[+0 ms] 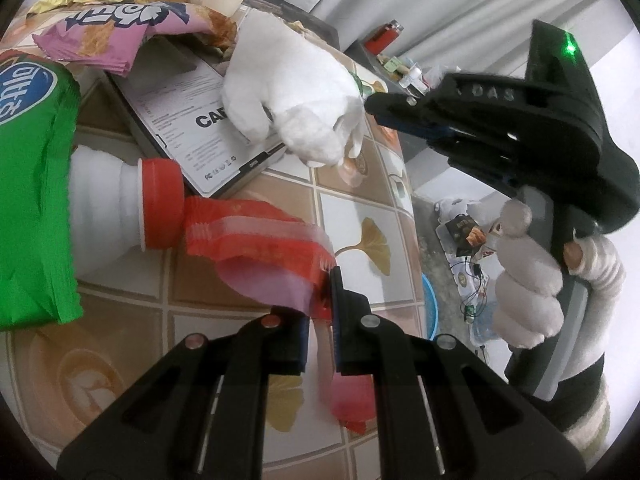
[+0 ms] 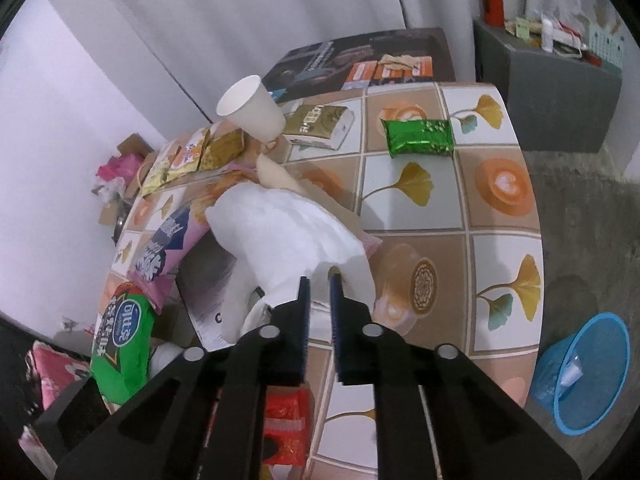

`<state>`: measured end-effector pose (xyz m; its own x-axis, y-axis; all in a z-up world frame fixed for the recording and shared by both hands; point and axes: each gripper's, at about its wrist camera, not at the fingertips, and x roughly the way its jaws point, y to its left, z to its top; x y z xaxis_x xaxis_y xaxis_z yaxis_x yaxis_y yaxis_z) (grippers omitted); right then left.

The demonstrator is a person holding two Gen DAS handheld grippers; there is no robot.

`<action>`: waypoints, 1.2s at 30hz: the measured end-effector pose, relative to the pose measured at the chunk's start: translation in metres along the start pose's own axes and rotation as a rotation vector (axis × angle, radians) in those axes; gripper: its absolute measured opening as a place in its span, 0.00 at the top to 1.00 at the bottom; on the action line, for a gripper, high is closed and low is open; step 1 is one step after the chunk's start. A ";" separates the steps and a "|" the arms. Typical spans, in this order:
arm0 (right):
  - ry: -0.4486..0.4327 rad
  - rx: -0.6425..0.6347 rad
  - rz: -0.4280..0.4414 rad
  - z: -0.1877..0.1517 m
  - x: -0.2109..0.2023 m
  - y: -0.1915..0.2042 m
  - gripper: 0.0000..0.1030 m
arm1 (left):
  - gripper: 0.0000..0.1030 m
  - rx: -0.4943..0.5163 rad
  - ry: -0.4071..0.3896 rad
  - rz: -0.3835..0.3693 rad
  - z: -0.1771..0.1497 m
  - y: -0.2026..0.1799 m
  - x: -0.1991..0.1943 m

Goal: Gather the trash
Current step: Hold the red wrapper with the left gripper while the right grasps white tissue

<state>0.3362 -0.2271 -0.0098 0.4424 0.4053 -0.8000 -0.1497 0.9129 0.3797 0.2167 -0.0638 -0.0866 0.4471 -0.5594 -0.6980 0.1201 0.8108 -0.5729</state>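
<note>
My left gripper (image 1: 320,320) is shut on a red snack wrapper (image 1: 260,240) and holds it just above the tiled table (image 1: 360,208). The wrapper is blurred. My right gripper (image 2: 319,288) is shut on a crumpled white tissue (image 2: 288,232) and holds it over the table; the same tissue (image 1: 296,92) and right gripper (image 1: 384,110) show in the left wrist view. A blue bin (image 2: 588,372) stands on the floor to the right of the table. The red wrapper (image 2: 286,420) shows below my right gripper.
On the table lie a white bottle with a red cap (image 1: 160,204), a green bag (image 2: 120,344), a pink snack bag (image 1: 112,32), a paper cup (image 2: 252,108), a green wrapper (image 2: 418,136), a gold packet (image 2: 320,124), yellow sachets (image 2: 188,156) and a box (image 1: 192,120).
</note>
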 end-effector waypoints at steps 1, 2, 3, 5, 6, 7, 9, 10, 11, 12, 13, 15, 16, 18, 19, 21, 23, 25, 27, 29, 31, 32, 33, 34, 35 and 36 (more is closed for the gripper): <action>-0.013 -0.008 -0.012 0.002 0.001 0.002 0.59 | 0.93 0.001 0.001 0.000 0.000 0.000 0.000; -0.019 -0.022 -0.023 0.003 0.003 0.004 0.54 | 0.93 0.002 0.001 -0.002 0.001 0.000 0.000; -0.017 -0.041 -0.042 0.005 0.007 0.007 0.54 | 0.93 0.002 0.001 -0.002 0.001 0.000 0.000; -0.009 -0.077 -0.087 0.009 0.016 0.013 0.54 | 0.93 0.003 0.002 -0.004 0.002 0.000 0.001; -0.004 -0.096 -0.106 0.010 0.020 0.015 0.54 | 0.93 0.002 0.002 -0.004 0.001 0.000 0.001; 0.004 -0.110 -0.126 0.010 0.025 0.017 0.54 | 0.93 0.001 0.003 -0.005 0.002 0.000 0.001; 0.012 -0.131 -0.152 0.010 0.030 0.019 0.67 | 0.93 0.000 0.003 -0.005 0.003 0.001 0.000; 0.018 -0.141 -0.154 0.009 0.032 0.020 0.70 | 0.93 -0.001 0.004 -0.006 0.003 0.001 0.001; 0.019 -0.151 -0.159 0.008 0.033 0.022 0.76 | 0.93 -0.001 0.004 -0.007 0.004 0.001 0.001; 0.018 -0.160 -0.163 0.007 0.034 0.023 0.84 | 0.93 -0.002 0.005 -0.008 0.004 0.002 0.001; 0.016 -0.168 -0.166 0.006 0.033 0.025 0.88 | 0.93 -0.002 0.005 -0.009 0.004 0.002 0.000; 0.003 -0.178 -0.173 0.004 0.029 0.029 0.91 | 0.93 -0.003 0.004 -0.010 0.004 0.003 0.000; -0.008 -0.185 -0.173 0.003 0.025 0.031 0.91 | 0.93 -0.003 0.004 -0.010 0.004 0.003 0.000; -0.032 -0.199 -0.184 0.003 0.018 0.036 0.92 | 0.93 -0.004 0.003 -0.011 0.004 0.003 -0.001; -0.044 -0.207 -0.189 0.003 0.015 0.039 0.92 | 0.93 -0.004 0.003 -0.012 0.004 0.003 -0.001; -0.071 -0.215 -0.181 0.004 0.004 0.045 0.93 | 0.93 -0.002 0.002 -0.012 0.004 0.003 -0.002; -0.095 -0.214 -0.166 0.004 -0.007 0.049 0.93 | 0.93 -0.002 -0.001 -0.012 0.003 0.003 -0.003; -0.122 -0.206 -0.140 0.005 -0.020 0.052 0.93 | 0.93 -0.001 -0.005 -0.012 0.002 0.003 -0.005; -0.143 -0.187 -0.101 0.006 -0.033 0.055 0.93 | 0.93 0.000 -0.009 -0.013 0.001 0.002 -0.007; -0.165 -0.167 -0.066 0.006 -0.046 0.055 0.93 | 0.93 0.001 -0.015 -0.014 0.001 0.002 -0.010; -0.178 -0.141 -0.020 0.006 -0.057 0.054 0.93 | 0.93 0.003 -0.018 -0.015 0.000 0.001 -0.012; -0.187 -0.127 0.004 0.006 -0.064 0.054 0.93 | 0.93 0.004 -0.020 -0.016 0.000 0.002 -0.014; -0.197 -0.117 0.024 0.005 -0.071 0.054 0.93 | 0.93 0.005 -0.023 -0.017 -0.002 0.001 -0.015; -0.207 -0.107 0.041 0.005 -0.078 0.054 0.93 | 0.93 0.007 -0.025 -0.018 -0.003 0.000 -0.017; -0.215 -0.100 0.051 0.004 -0.083 0.054 0.93 | 0.93 0.009 -0.028 -0.019 -0.003 0.000 -0.018; -0.225 -0.095 0.060 0.003 -0.089 0.054 0.93 | 0.93 0.010 -0.031 -0.021 -0.003 0.000 -0.020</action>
<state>0.2914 -0.2145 0.0831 0.6145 0.4479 -0.6494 -0.2593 0.8921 0.3700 0.2050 -0.0534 -0.0741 0.4721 -0.5706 -0.6720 0.1387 0.8008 -0.5826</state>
